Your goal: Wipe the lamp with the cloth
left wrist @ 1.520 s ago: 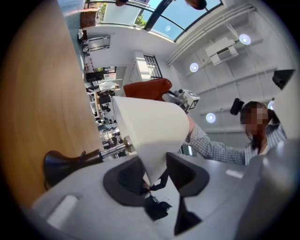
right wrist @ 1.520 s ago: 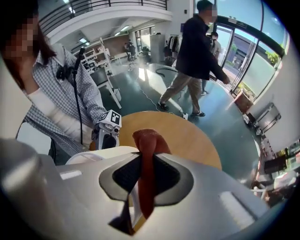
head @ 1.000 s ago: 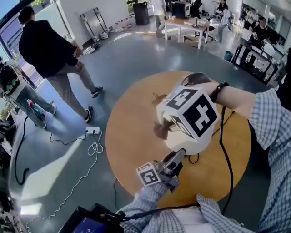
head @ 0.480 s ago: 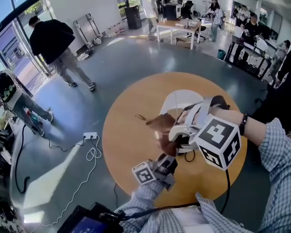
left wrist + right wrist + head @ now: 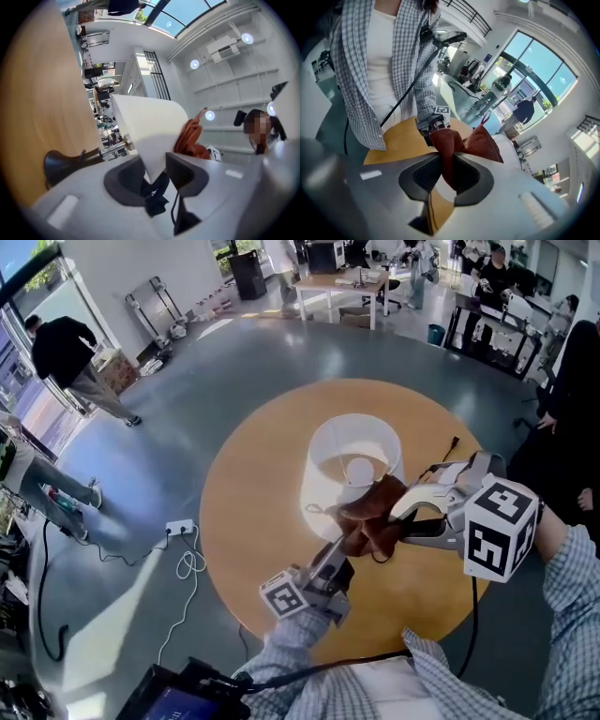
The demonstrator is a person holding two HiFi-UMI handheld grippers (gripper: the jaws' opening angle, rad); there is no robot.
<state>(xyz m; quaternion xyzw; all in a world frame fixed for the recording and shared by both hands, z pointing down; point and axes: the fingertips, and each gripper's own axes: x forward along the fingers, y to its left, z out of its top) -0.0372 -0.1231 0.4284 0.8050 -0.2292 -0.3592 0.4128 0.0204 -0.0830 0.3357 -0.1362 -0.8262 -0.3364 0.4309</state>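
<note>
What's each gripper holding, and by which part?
Left gripper pinches the lampshade by its lower rim; right gripper clamps the rust-brown cloth by a bunched fold.

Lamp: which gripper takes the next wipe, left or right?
Right. The right gripper is shut on the cloth, which sits at the near rim of the shade. The left gripper pinches the shade's edge, probably steadying it, and has no cloth.
</note>
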